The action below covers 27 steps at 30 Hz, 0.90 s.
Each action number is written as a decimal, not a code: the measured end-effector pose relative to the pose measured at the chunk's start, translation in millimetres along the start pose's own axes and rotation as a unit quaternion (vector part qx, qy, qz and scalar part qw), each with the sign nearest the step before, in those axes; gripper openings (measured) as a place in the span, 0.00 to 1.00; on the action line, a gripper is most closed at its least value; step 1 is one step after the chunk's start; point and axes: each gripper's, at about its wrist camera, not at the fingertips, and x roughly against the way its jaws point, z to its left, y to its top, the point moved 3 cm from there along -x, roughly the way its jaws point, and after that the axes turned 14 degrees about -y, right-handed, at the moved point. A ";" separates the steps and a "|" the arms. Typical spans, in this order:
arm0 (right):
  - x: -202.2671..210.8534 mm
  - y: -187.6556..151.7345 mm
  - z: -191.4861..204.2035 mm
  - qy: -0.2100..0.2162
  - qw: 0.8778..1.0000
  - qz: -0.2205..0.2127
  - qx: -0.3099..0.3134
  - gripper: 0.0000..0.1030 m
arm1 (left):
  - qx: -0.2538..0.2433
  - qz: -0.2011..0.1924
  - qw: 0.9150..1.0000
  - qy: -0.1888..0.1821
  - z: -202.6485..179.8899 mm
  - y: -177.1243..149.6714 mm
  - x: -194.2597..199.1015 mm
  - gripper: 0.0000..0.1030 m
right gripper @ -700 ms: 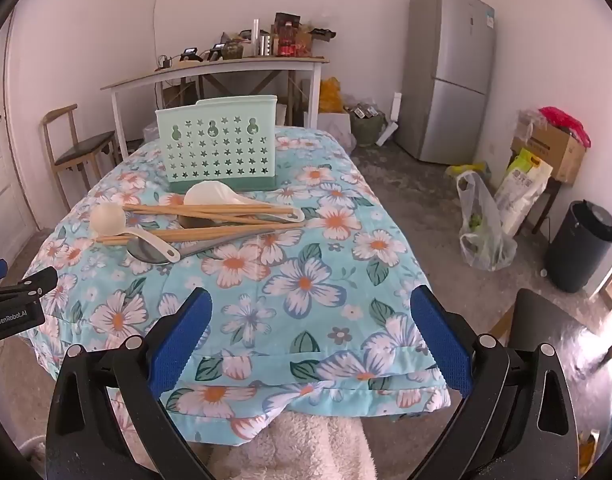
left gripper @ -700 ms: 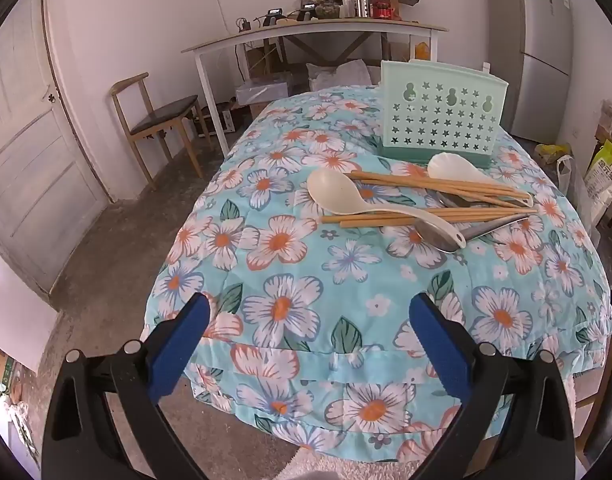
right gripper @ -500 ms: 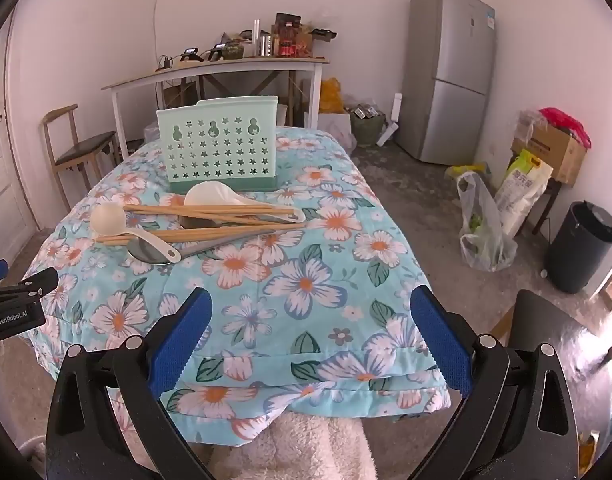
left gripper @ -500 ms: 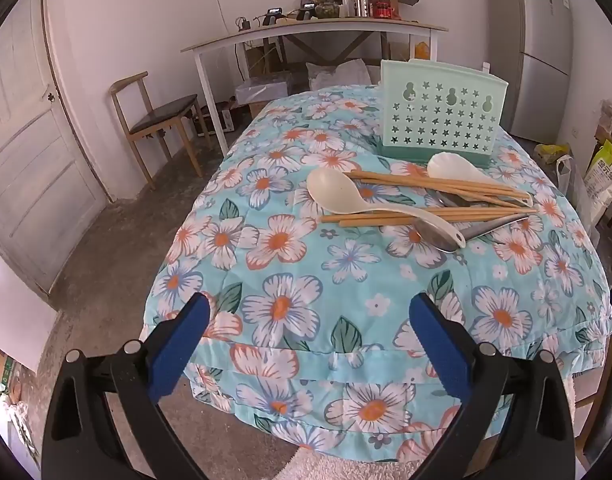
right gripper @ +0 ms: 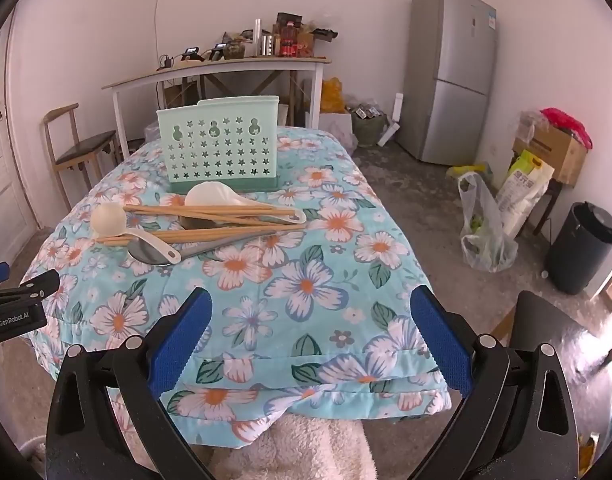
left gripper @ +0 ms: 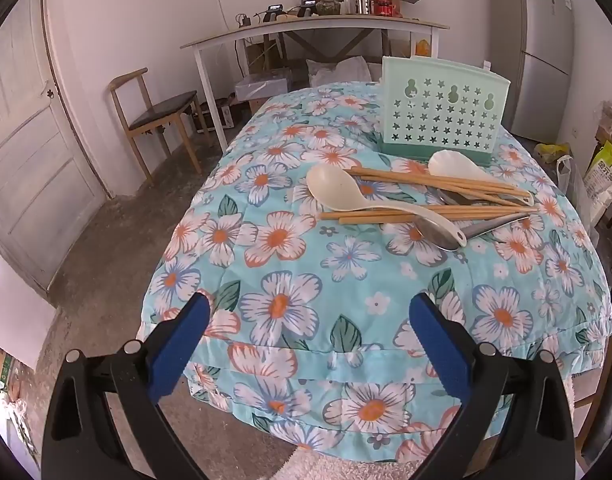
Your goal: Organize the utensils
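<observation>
A pile of utensils lies on the floral tablecloth [left gripper: 282,304]: a white ladle [left gripper: 338,190], a second white spoon [left gripper: 452,164], wooden chopsticks [left gripper: 426,214] and a metal spoon [left gripper: 438,234]. A mint green holder [left gripper: 442,118] with star holes stands upright just behind them. The pile also shows in the right wrist view, with the chopsticks [right gripper: 210,211] and the holder [right gripper: 222,146]. My left gripper [left gripper: 306,322] is open and empty at the table's near edge. My right gripper [right gripper: 310,320] is open and empty, also at the near edge.
A wooden chair [left gripper: 154,114] and a white side table [left gripper: 314,28] with clutter stand behind. A grey fridge [right gripper: 452,72], bags [right gripper: 486,224] and a black bin [right gripper: 582,248] are to the right. The left gripper's body [right gripper: 14,308] shows at the right view's left edge.
</observation>
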 end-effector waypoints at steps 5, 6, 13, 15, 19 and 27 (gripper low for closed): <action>0.7 2.2 1.1 0.001 1.000 0.000 0.000 0.92 | 0.003 -0.001 1.000 -0.001 1.9 1.3 -2.4 0.95; 0.9 2.1 0.6 0.001 1.000 0.000 -0.001 0.92 | 0.003 -0.001 1.000 -0.001 1.7 1.3 -2.5 0.95; -0.1 1.6 -0.6 0.000 1.000 -0.001 0.000 0.92 | 0.003 -0.001 1.000 -0.002 2.6 1.7 -2.4 0.95; -0.4 2.1 -0.5 0.001 1.000 -0.001 -0.001 0.92 | 0.003 -0.001 1.000 -0.002 3.1 2.0 -2.2 0.95; -1.0 2.1 -1.0 0.001 1.000 -0.001 -0.001 0.92 | 0.003 -0.001 1.000 -0.002 3.2 2.0 -2.3 0.95; -1.7 1.8 -0.7 0.001 1.000 -0.001 -0.001 0.92 | 0.004 -0.001 1.000 -0.003 3.5 2.0 -2.5 0.95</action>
